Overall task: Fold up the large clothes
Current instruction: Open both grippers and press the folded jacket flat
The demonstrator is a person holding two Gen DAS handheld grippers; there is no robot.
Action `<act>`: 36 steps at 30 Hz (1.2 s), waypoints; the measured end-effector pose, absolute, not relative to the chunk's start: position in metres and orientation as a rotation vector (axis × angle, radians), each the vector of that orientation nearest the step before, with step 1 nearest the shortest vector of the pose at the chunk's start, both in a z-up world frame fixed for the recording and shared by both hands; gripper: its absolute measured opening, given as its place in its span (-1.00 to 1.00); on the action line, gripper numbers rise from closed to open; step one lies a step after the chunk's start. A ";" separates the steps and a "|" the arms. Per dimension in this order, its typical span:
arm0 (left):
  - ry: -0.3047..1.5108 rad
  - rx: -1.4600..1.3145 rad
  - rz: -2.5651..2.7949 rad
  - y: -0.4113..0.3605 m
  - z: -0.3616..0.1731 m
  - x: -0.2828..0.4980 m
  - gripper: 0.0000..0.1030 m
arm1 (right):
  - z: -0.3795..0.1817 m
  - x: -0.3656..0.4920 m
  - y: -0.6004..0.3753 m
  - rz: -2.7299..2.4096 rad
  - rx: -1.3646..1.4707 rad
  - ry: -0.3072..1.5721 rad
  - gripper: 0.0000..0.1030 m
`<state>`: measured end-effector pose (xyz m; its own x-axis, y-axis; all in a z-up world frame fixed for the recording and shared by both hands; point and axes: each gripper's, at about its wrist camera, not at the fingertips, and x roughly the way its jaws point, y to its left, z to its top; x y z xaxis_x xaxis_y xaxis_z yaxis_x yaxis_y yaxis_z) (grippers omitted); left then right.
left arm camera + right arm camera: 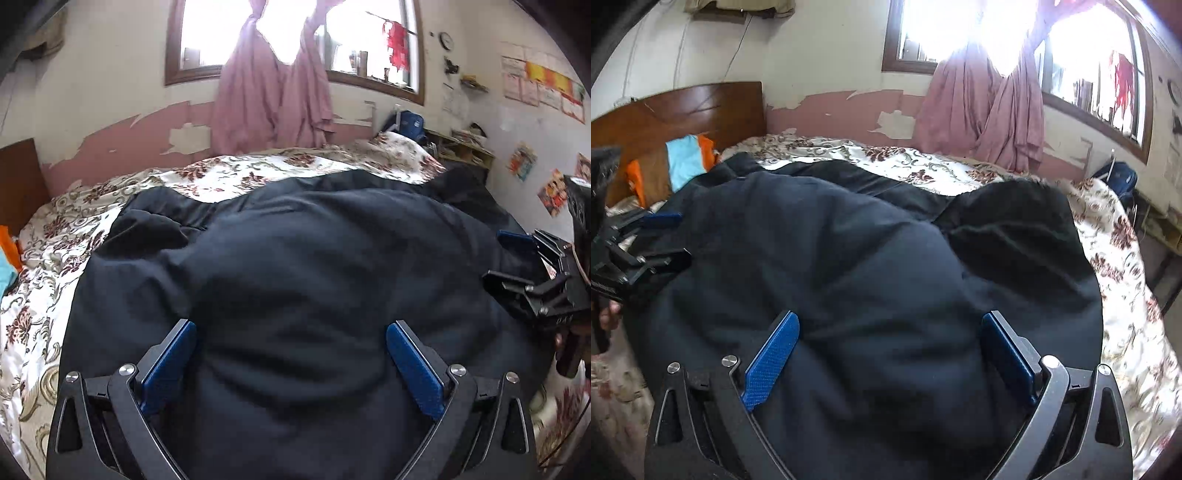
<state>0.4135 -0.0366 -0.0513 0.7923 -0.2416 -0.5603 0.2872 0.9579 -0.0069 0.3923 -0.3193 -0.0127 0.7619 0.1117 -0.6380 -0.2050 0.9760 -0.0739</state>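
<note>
Matt dark cloth garment [314, 266] on a glossy, satin-like floral bedspread [255, 173]; polished wooden headboard [683, 110]; textured blue plastic gripper pads [772, 362].

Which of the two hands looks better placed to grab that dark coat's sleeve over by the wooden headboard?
Probably the left. Its fingers stand open over the dark coat on the side nearer the headboard, where a loose sleeve lies. The right gripper, also open, hovers over the opposite side.
</note>
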 end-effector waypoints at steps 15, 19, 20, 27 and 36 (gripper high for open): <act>0.667 -0.074 -0.129 0.007 -0.055 0.507 1.00 | -0.017 0.481 -0.327 0.100 -0.143 0.710 0.89; 0.653 -0.088 -0.149 0.017 -0.064 0.517 1.00 | -0.031 0.508 -0.344 0.134 -0.035 0.778 0.94; 0.655 -0.093 -0.158 0.019 -0.066 0.520 1.00 | -0.035 0.514 -0.347 0.140 -0.017 0.786 0.95; 0.671 -0.140 -0.190 0.024 -0.077 0.537 1.00 | -0.062 0.525 -0.349 0.164 0.022 0.836 0.98; 0.675 -0.210 -0.239 0.029 -0.091 0.549 1.00 | -0.084 0.539 -0.354 0.190 0.098 0.866 0.99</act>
